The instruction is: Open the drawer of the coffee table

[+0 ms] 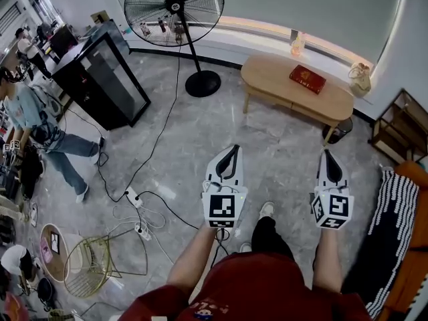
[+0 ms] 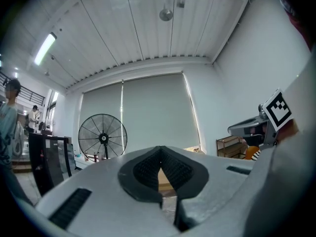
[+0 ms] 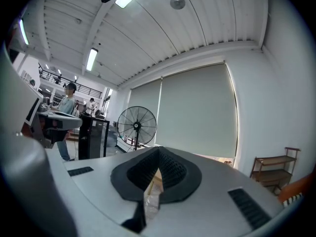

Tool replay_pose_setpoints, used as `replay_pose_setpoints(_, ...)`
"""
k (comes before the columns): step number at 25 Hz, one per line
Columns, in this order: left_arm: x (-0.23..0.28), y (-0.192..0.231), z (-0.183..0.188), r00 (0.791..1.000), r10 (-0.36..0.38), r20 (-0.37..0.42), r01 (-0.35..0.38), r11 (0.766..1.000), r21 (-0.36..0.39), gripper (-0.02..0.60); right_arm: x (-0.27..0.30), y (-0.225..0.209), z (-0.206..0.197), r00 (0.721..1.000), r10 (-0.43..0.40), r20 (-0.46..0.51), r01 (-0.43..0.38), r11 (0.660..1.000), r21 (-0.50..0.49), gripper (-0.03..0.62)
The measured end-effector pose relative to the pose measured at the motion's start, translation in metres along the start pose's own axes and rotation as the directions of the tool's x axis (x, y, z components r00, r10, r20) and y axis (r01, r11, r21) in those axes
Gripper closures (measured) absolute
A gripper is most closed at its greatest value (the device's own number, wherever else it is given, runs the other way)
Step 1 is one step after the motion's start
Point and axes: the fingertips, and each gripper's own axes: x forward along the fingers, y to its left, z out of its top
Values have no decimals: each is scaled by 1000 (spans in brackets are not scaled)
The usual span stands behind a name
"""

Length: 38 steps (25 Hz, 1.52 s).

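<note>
We hold our 2 grippers side by side above the grey floor, well apart from the wooden coffee table, which stands ahead by the window wall with 1 red book on top. The left gripper has its jaws together on nothing, and the right gripper is likewise closed and empty. A standing fan rises left of the table

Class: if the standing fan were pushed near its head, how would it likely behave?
The standing fan probably tips rather than slides: its wide head sits high on a thin pole. Its round base looks heavy; a light nudge may only rock it.
</note>
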Motion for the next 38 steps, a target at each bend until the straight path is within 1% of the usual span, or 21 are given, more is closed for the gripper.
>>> replay_pose_setpoints(5,29,14,-4,1000,9,-8,-9,1000,9,575,36,-5,-2,1000,6,-2,-6,1000,8,597)
replay_pose_setpoints(9,61,19,-9,1000,6,-19,-5,1000,17,575,68,-17,-6,1000,4,-14,-3,1000,22,597)
replay_pose_setpoints(17,150,22,-17,998,8,-57,-7,1000,25,575,143,-61,-16,998,6,-55,-3,999,42,597)
replay_pose_setpoints(20,182,22,-24,998,12,-67,-11,1000,10,575,170,-78,-27,997,7,-75,-3,998,58,597)
replay_pose_setpoints(22,206,19,-28,998,6,-70,-6,1000,3,575,189,-91,-34,996,8,-85,-2,998,68,597)
replay_pose_setpoints(26,256,10,-32,997,-1,-80,3,1000,21,575,225,-120,-45,996,0,-94,8,997,81,597)
replay_pose_setpoints(29,291,-1,-33,997,-17,-78,18,1000,17,575,247,-145,-51,995,-9,-96,19,995,94,597)
replay_pose_setpoints(34,343,-17,-27,997,-40,-60,42,999,22,575,276,-182,-53,995,-35,-89,44,994,103,597)
replay_pose_setpoints(38,375,-29,-19,996,-80,-41,81,997,18,575,288,-206,-51,994,-65,-82,74,992,101,597)
